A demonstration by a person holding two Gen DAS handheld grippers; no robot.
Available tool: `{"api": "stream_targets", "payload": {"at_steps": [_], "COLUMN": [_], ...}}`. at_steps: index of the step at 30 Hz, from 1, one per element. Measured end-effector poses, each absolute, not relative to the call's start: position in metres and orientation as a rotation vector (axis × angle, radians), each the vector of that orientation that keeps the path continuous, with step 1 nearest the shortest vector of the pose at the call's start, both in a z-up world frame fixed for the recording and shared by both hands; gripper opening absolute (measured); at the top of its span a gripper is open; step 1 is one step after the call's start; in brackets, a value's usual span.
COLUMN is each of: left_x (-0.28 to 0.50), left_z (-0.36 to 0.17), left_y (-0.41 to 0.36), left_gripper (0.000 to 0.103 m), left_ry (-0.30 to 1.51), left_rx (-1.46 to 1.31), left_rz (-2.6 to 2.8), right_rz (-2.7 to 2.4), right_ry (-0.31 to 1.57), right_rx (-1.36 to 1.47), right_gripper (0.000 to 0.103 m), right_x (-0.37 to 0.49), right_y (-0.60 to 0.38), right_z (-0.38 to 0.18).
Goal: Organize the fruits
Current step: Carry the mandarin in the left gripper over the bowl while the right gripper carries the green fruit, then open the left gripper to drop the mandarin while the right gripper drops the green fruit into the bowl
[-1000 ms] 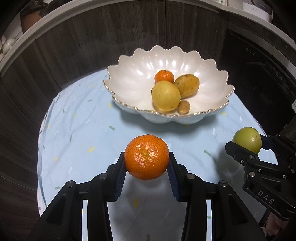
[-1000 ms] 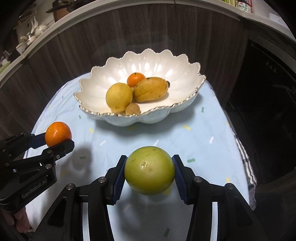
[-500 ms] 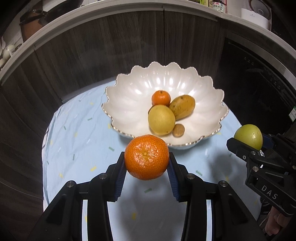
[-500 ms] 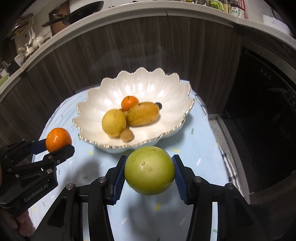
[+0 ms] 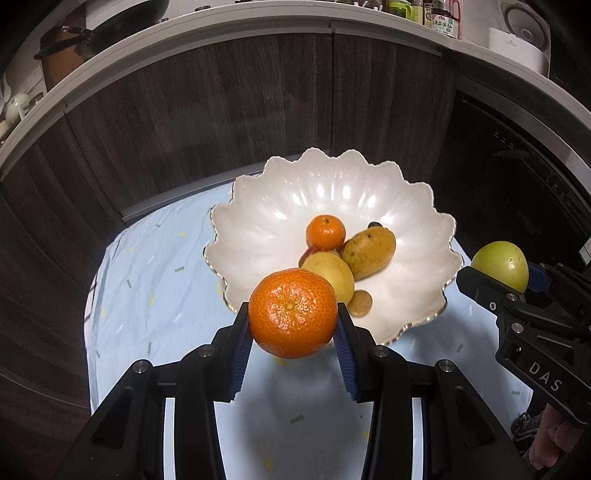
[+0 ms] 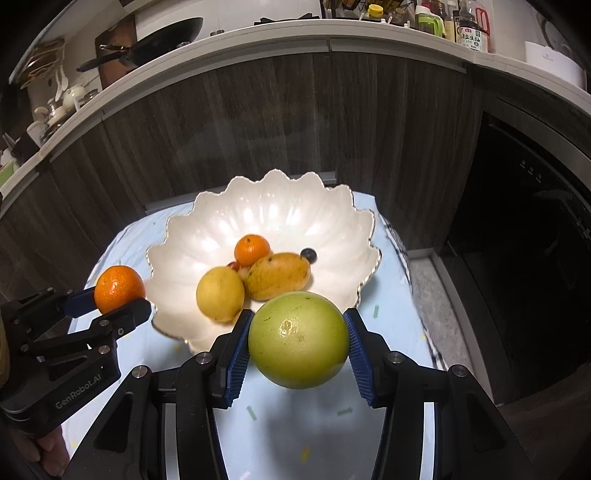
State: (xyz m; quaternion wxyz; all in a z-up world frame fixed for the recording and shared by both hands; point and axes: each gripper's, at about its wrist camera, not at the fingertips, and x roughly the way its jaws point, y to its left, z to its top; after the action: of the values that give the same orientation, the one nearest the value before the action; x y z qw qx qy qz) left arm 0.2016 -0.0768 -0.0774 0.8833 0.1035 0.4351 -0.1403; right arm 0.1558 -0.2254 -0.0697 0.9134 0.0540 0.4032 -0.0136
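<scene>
Both grippers have advanced toward the white scalloped ceramic bowl (image 5: pixel 332 192); left gripper (image 5: pixel 293 332) fingers hold the orange mandarin (image 5: pixel 293 308), right gripper (image 6: pixel 297 347) fingers the round green citrus (image 6: pixel 298 343). Release each at bare 9 and 3 o'clock.

Kitchen corner with dark cabinets and a low cloth-covered table

Dark wood-grain cabinet fronts (image 6: pixel 258 122) curve across the back under a pale countertop (image 6: pixel 236 44), which carries a black frying pan (image 6: pixel 162 37) at the left and a row of bottles (image 6: pixel 458 26) and a white appliance (image 5: pixel 517 40) toward the right (labels too small to read). A black built-in oven (image 6: pixel 535 240) fills the right side, dim and nearly featureless. In front stands a table under a light blue tablecloth (image 5: pixel 147 288) scattered with small coloured flecks. Overhead light throws soft shadows onto the cloth. A grey mat (image 6: pixel 436 295) lies on the floor beside it.
</scene>
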Motion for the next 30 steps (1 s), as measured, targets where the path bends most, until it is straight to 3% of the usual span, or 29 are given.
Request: {"api": "stream_targets", "payload": {"at_steps": [30], "left_x": [0.258], "left_z": [-0.102], "left_y": [-0.083], "left_gripper": [0.042], "left_ry": [0.952], "left_rx": [0.201], "left_rz": [-0.273], "right_rz": [-0.05], "right_ry": [0.885], "right_rx": [0.12], "right_gripper": [0.049], "right_x": [0.21], "right_y": [-0.237], "right_z": [-0.091]}}
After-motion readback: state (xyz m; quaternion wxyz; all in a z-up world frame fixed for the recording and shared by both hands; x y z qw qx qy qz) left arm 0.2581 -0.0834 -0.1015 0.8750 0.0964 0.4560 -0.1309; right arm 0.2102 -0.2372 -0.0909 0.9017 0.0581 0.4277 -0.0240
